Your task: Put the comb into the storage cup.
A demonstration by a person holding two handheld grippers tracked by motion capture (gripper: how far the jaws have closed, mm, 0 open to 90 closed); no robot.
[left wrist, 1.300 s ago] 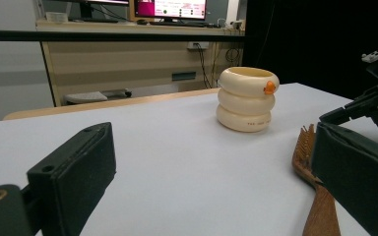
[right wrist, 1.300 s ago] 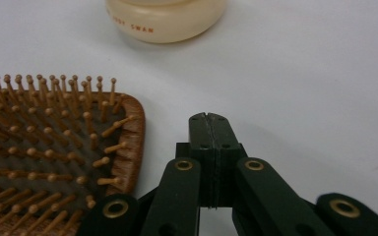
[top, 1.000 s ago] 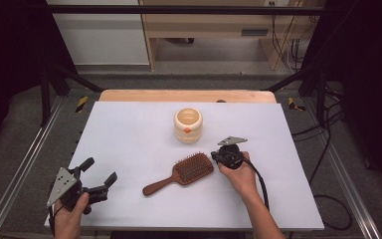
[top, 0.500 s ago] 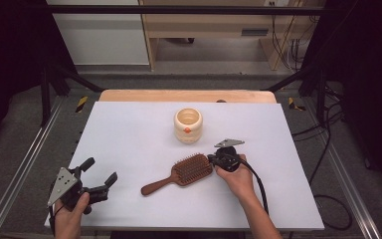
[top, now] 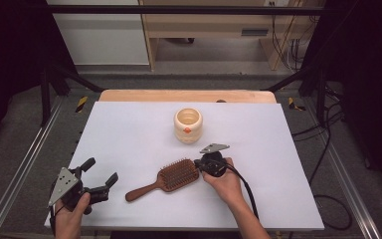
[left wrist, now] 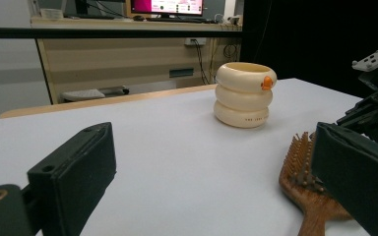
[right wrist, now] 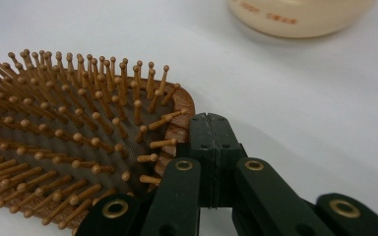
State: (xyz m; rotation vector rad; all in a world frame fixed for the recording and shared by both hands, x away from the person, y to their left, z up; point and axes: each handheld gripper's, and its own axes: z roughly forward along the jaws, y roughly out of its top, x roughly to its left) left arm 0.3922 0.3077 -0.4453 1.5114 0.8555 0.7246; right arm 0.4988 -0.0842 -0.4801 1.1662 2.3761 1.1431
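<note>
White table (top: 129,129), right gripper (top: 199,164) clenched flat against hairbrush (top: 171,177) rim, left gripper (top: 100,175) released, resting.

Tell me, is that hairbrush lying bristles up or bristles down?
Bristles up. The hairbrush lies flat on the white table, its pins pointing upward; the right gripper view shows their rounded tips standing clear.

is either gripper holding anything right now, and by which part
Nothing is held. The right gripper has its jaws shut against the rim of the hairbrush head, with nothing between them. The left gripper is open and empty.
</note>
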